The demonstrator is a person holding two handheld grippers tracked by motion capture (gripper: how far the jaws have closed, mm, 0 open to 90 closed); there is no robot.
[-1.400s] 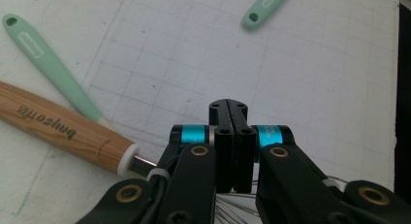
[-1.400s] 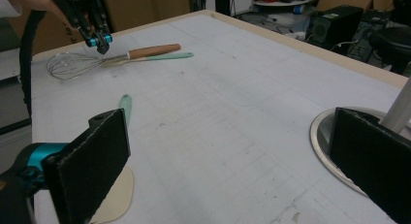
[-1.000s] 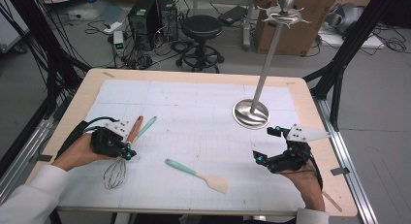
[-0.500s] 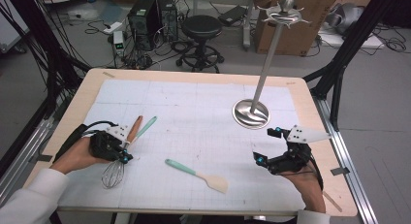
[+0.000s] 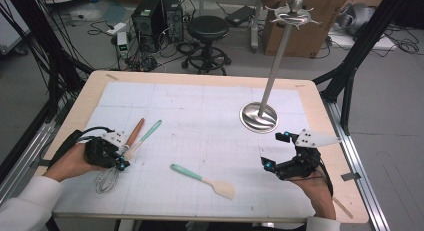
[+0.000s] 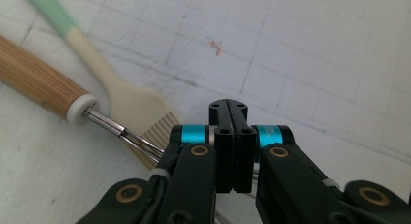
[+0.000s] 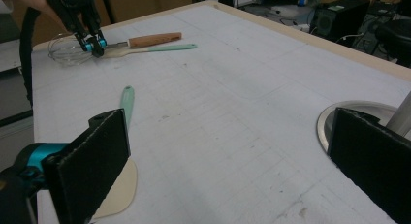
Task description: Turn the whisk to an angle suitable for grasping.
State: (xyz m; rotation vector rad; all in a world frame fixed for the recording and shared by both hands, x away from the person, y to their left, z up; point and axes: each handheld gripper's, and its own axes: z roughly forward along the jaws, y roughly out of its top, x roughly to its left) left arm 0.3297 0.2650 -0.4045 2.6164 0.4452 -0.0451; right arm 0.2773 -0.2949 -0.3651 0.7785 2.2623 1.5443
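The left gripper (image 5: 120, 163) holds its fingers together over the whisk (image 5: 112, 173) wires at the bench's (image 5: 200, 81) near left, while the right gripper (image 5: 274, 151) view shows its own fingers wide apart, empty.

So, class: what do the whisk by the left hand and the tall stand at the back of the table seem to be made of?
Whisk: the handle looks like wood, brown with fine grain lines and a matt finish, ending in a white collar, probably plastic. Its thin shiny wires look like steel. Stand: likely polished metal, since the round base and pole are silvery and reflect light.
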